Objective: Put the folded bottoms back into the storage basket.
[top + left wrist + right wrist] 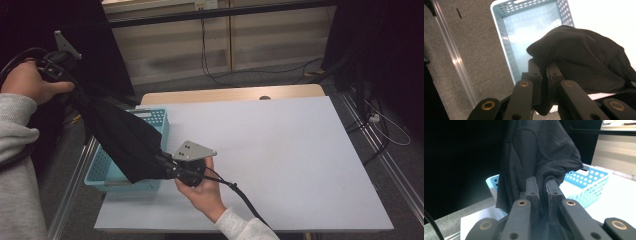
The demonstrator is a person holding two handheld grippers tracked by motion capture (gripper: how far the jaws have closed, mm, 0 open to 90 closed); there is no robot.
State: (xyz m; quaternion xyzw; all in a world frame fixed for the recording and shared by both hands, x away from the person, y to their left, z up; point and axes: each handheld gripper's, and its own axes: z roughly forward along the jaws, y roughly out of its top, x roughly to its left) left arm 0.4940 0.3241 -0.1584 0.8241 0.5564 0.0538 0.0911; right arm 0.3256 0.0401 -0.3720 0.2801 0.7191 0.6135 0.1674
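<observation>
The black cloth (125, 142) hangs stretched between both claws above the blue basket (102, 172) at the desk's (280, 165) left edge. The left claw (543, 75) and right claw (542, 192) are each clamped on a corner; lower both evenly, keeping the fabric taut and centred over the basket.

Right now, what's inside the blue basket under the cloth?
The blue basket looks empty where its floor shows in the left gripper view. The black cloth, held by both grippers, covers its near part, so that stays unknown.
</observation>
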